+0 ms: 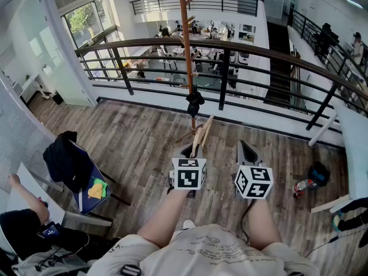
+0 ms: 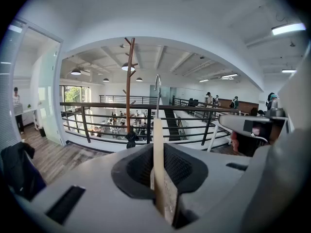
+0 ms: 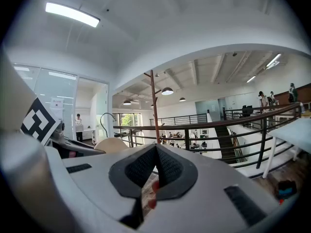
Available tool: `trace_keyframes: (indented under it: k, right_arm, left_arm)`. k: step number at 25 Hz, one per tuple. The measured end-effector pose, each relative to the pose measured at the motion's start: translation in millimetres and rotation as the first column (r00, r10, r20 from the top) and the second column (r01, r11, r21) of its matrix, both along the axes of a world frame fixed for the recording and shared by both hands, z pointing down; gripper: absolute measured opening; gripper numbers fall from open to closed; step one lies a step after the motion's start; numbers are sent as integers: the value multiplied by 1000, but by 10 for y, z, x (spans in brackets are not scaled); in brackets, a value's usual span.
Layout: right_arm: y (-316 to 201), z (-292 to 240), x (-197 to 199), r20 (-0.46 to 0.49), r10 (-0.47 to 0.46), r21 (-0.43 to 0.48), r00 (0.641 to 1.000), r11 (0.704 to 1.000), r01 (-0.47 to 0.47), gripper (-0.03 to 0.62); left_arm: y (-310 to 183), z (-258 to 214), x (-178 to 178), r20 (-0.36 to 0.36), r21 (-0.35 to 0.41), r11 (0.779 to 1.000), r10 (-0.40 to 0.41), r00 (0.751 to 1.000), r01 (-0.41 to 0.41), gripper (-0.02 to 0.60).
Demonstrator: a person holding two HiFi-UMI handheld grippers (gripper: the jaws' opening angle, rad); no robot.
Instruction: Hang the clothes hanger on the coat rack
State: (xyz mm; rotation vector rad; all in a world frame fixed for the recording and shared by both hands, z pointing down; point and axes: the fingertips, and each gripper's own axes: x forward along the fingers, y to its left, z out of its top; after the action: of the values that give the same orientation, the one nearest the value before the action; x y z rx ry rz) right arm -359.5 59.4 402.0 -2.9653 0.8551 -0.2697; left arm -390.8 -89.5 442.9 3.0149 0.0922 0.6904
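Left claw (image 2: 156, 149) is clenched on the wooden clothes hanger (image 2: 158, 135), which stands edge-on between my two jaws, its metal hook (image 2: 157, 84) rising above them. A pale label (image 2: 167, 193) on the hanger's side carries print too fine for me to read. Right claw (image 3: 155, 152) is pinched closed on nothing, just beside the left. Each claw bears a marker cube (image 1: 188, 173) with black-and-white squares. Ahead, the brown coat rack (image 1: 185, 45) stands before a black railing (image 1: 276, 53). The hanger is apart from it, not yet hung.
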Motion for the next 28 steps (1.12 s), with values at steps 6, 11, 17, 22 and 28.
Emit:
trace_keyframes:
  k: [6, 11, 17, 22, 28]
  right_arm:
    - [-67, -22, 48, -16, -12, 2, 1000, 1000, 12, -1]
    - [-185, -74, 69, -23, -20, 47, 1000, 999, 21, -1]
    - [-334, -47, 147, -25, -7, 37, 1000, 999, 8, 0]
    - [-517, 74, 167, -19, 20, 28, 1000, 999, -19, 0]
    - [-613, 68, 192, -7, 52, 18, 999, 998, -52, 0]
  left_arm:
    - [1, -19, 86, -10, -6, 1000, 12, 1000, -13, 58]
    - [-82, -26, 151, -17, -9, 1000, 28, 999, -28, 58]
    - [-178, 5, 303, -20, -13, 998, 56, 998, -56, 58]
    - [-334, 149, 359, -12, -16, 996, 87, 996, -87, 58]
    - [-428, 176, 435, 1, -27, 992, 123, 992, -123, 58]
